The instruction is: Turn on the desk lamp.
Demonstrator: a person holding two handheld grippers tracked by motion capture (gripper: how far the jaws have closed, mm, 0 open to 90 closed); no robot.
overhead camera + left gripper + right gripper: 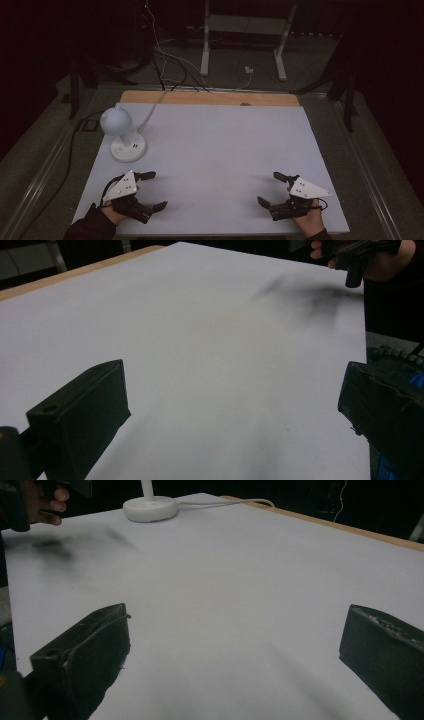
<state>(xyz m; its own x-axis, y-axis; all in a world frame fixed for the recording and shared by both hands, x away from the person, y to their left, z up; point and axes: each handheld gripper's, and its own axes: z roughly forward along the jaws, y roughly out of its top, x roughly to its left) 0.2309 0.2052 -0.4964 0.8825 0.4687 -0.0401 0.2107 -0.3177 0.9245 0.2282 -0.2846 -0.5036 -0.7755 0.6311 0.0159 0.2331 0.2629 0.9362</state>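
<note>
Both claws, left claw and right claw, are spread, nothing pinched. Lamp sits left of frame centre on tabletop: top-heavy, smooth plastic; best gripped at the thin stem.

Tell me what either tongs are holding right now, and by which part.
Nothing is held. The left tongs and right tongs both stand open over the bare white table, with nothing between the jaws. The lamp stands untouched at the far left.
</note>
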